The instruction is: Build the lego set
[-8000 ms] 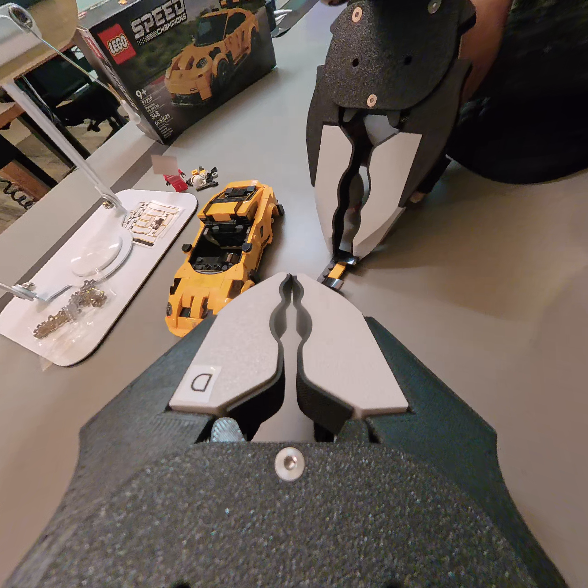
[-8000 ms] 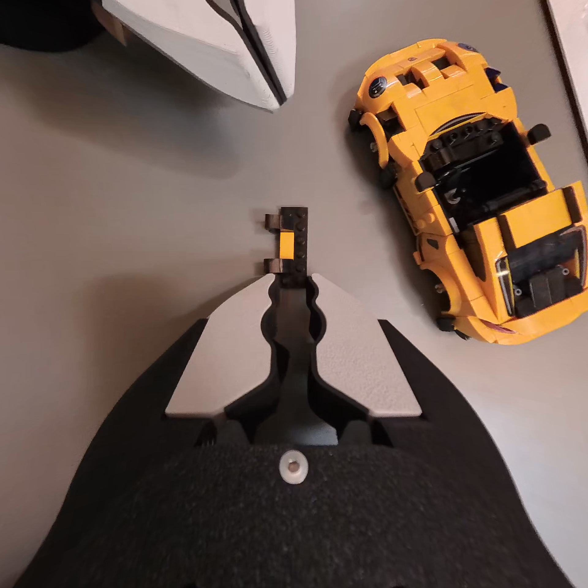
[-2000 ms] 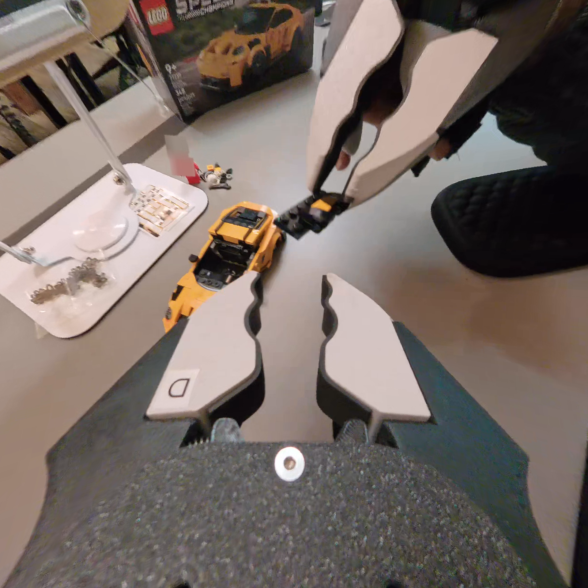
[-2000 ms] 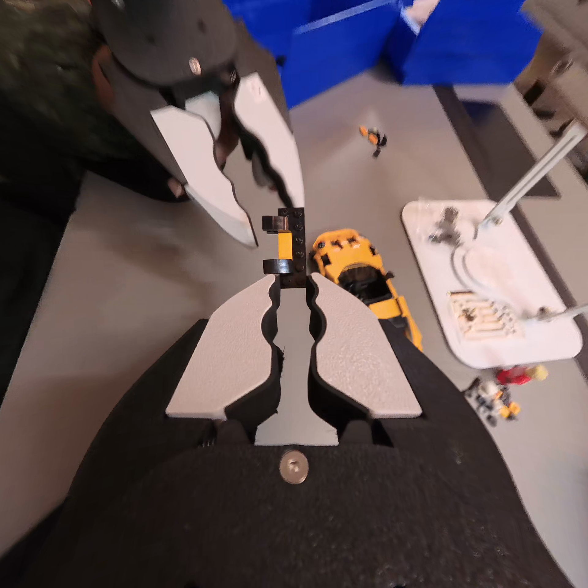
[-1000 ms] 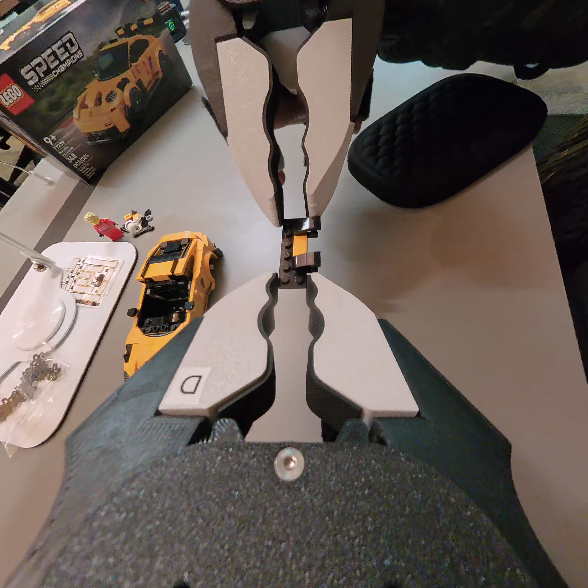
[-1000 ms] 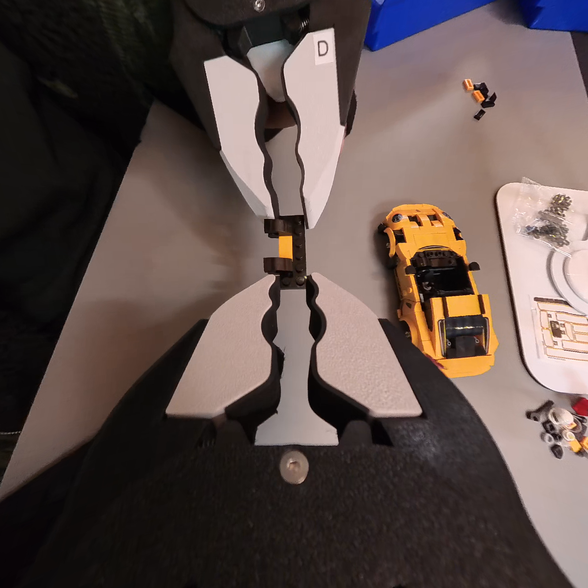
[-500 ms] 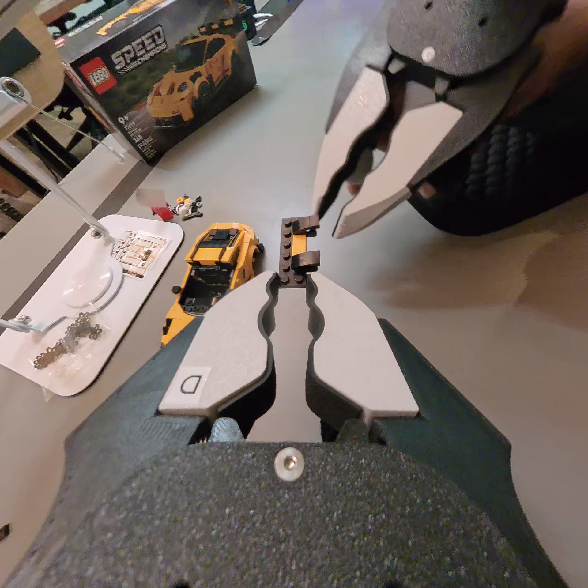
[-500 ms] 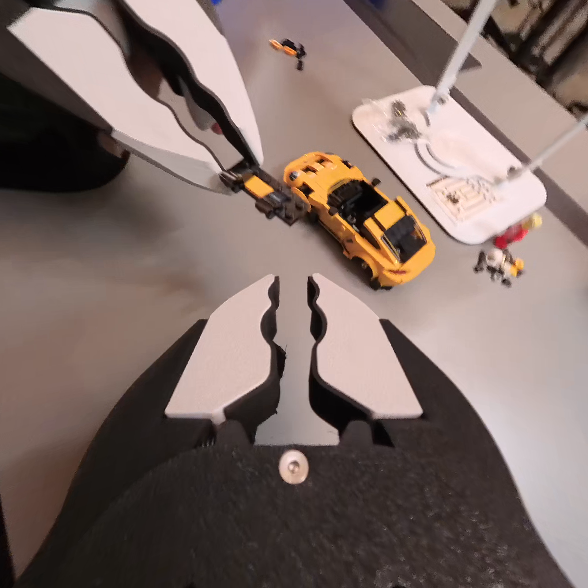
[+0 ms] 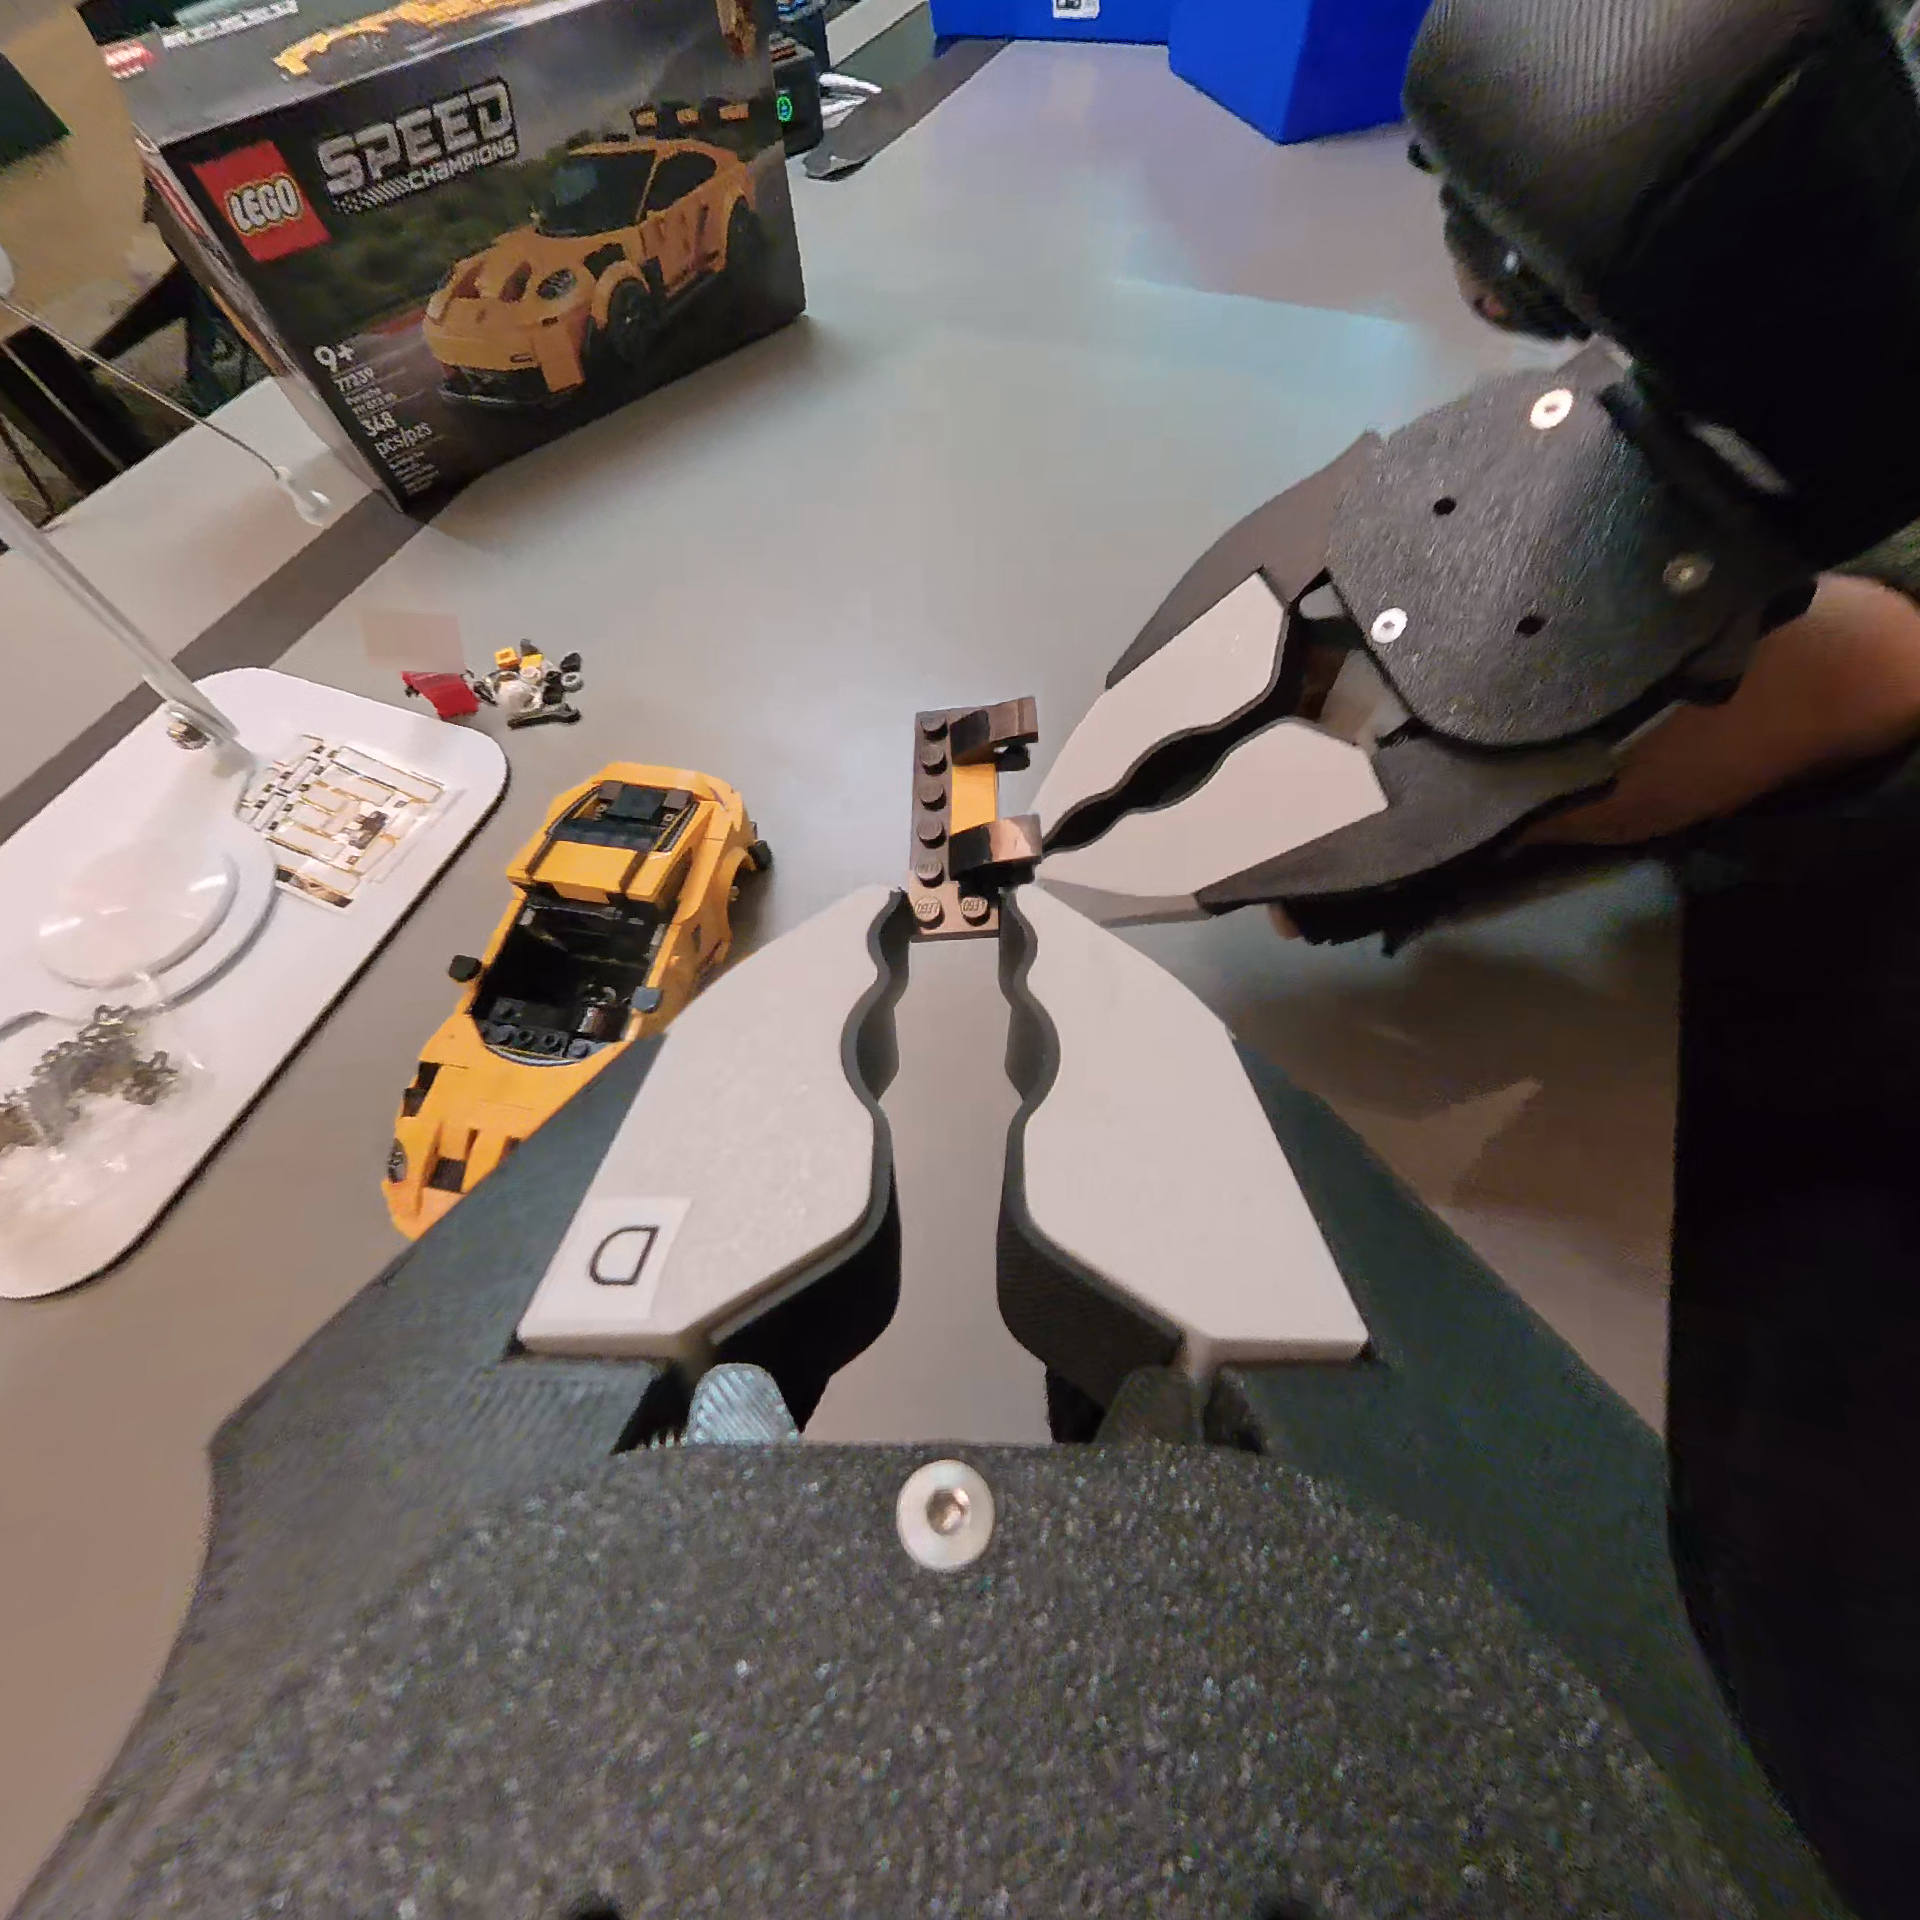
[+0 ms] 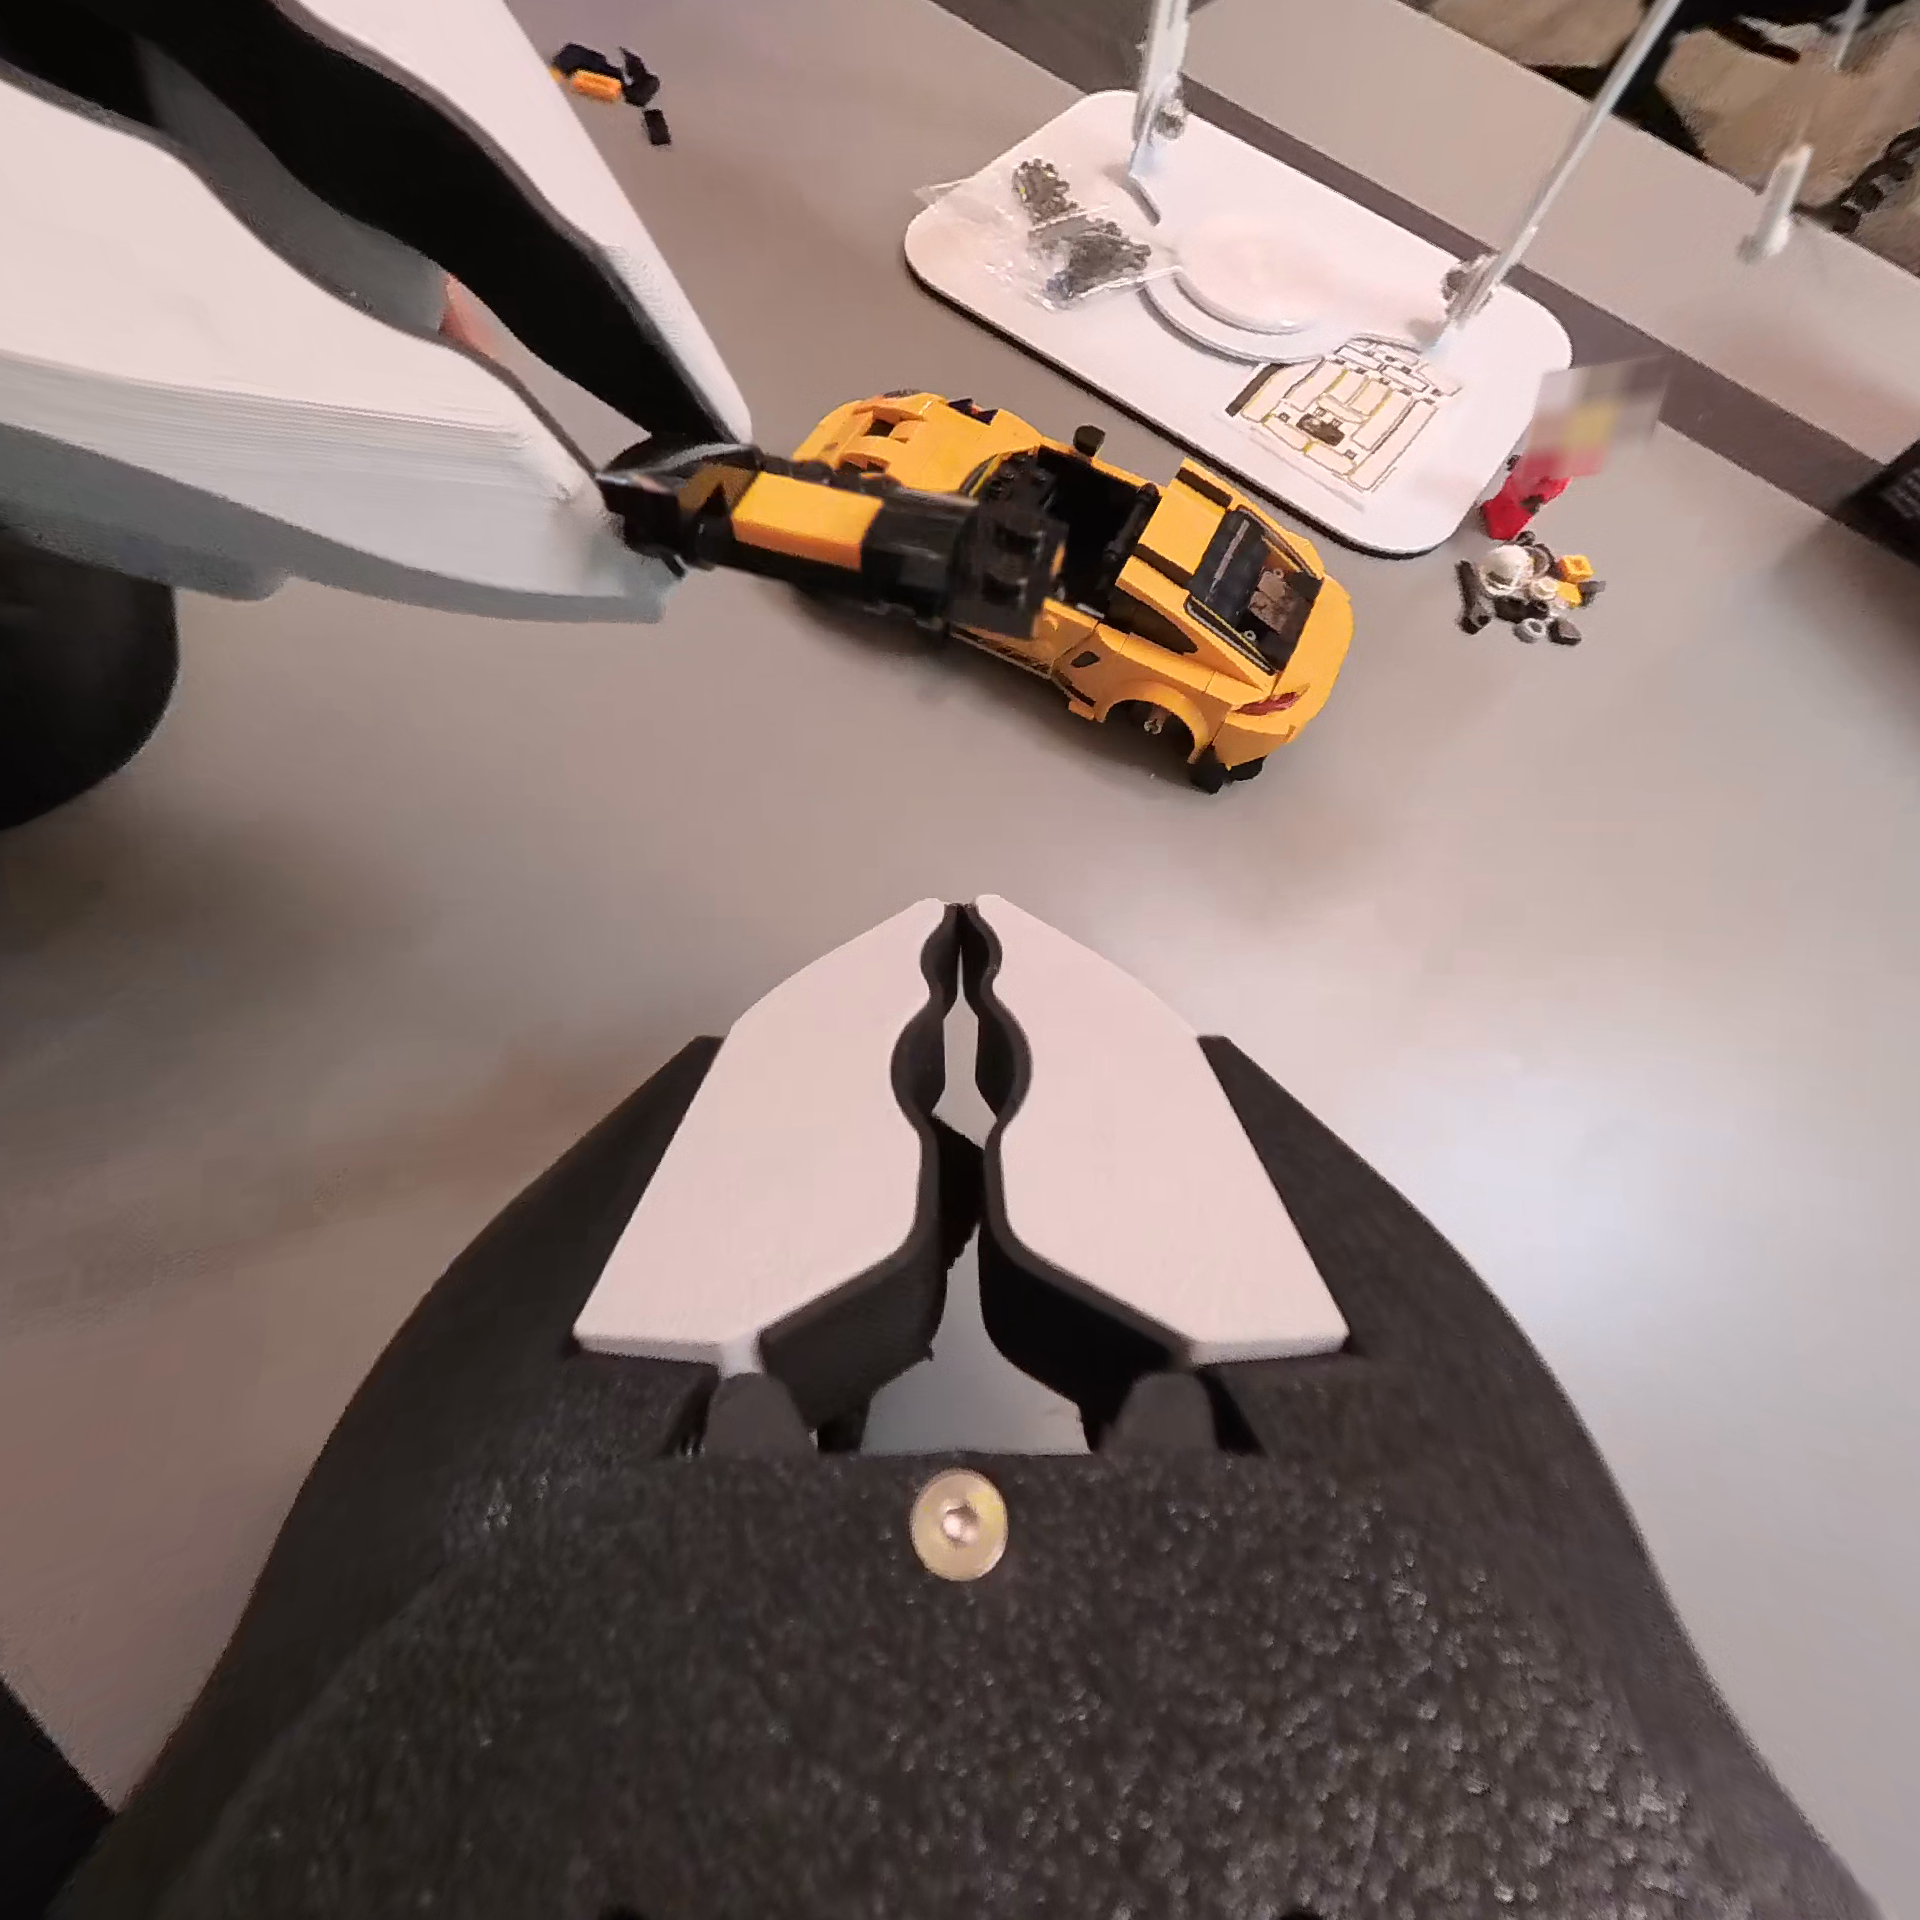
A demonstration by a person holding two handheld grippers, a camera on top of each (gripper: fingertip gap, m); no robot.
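Grey desk (image 9: 935, 416), lego set box (image 9: 488, 260) at far edge. White tray (image 9: 156, 935) left, with sticker sheet. Yellow lego car (image 9: 582, 935) on desk, cockpit open, roofless. Left gripper (image 9: 945, 914) pinching end of black-and-yellow sub-assembly (image 9: 961, 810), held above desk beside car. Right gripper (image 10: 961, 914) pressed together, empty, tips just beside sub-assembly. Piece likely light, rigid, clip ends snap off easily; grip flat black plate, not clips. Loose small parts (image 9: 530, 686) near tray.

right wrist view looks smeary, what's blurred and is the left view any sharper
Right wrist view: the left gripper and its black-and-yellow piece are motion-blurred; the car is fairly sharp. Left wrist view: sharper, though the right gripper is soft, with glare on the table.
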